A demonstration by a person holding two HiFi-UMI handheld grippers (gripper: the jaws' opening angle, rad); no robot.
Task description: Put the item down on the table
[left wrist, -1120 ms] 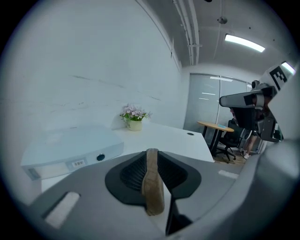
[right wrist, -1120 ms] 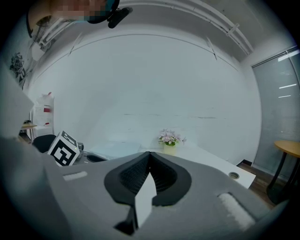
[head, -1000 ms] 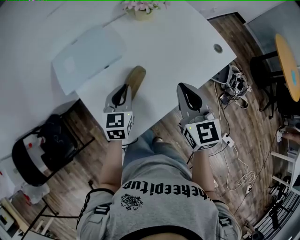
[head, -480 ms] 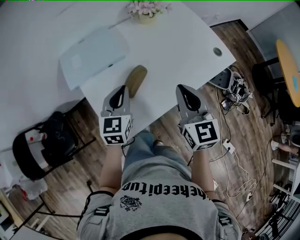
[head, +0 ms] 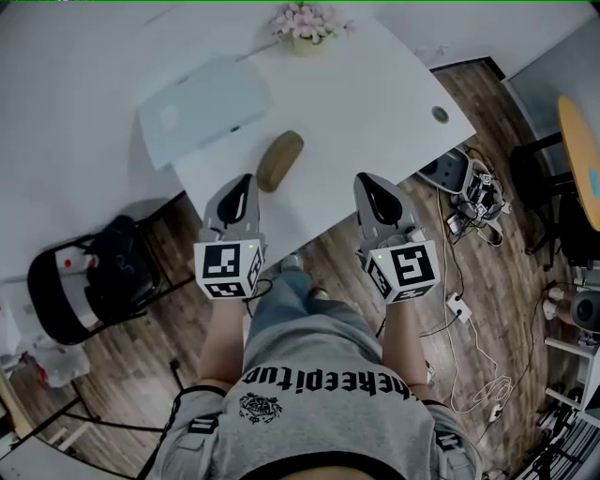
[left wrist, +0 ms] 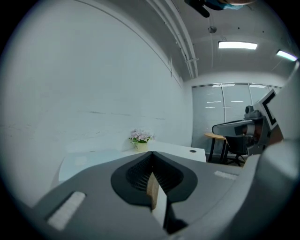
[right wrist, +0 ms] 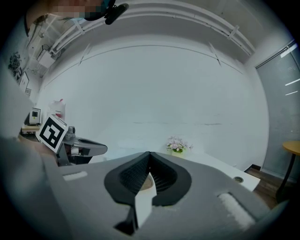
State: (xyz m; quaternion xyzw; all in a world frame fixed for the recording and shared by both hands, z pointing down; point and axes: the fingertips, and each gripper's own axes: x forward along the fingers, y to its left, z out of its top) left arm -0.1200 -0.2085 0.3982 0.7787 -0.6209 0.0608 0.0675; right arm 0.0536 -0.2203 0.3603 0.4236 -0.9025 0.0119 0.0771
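Item [head: 279,160] is down on the table [head: 375,94], lying flat, nothing holding it. It's a brown elongated oval with both ends rounded, so no clear front or back. The long axis runs diagonal in the head view. The near end is toward the person's left. The far end angles away and to the right, roughly toward the flowers [head: 305,21] at the far edge. The item sits on the near part of the table, between the pale tray [head: 206,111] and the near edge. It's close to the tray's corner but apart from it.

Left gripper [head: 247,178]: jaws fully together, nothing between them. Its tip is just beside the item's near end, slightly to the left of it. The left gripper view shows a thin brown strip of the item through the gap behind the closed tips. Can't tell whether the tip touches the item.

Right gripper [head: 364,178]: jaws also closed tip to tip, empty. It's over the near table edge, well to the right of the item, about parallel to the left one. Both point roughly level toward the back wall.

Elsewhere:
- Cable hole [head: 440,114] near the table's right corner.
- Black chair [head: 84,281] on the wood floor [head: 356,253], off to the left.
- Cables [head: 469,309] on the floor to the right.
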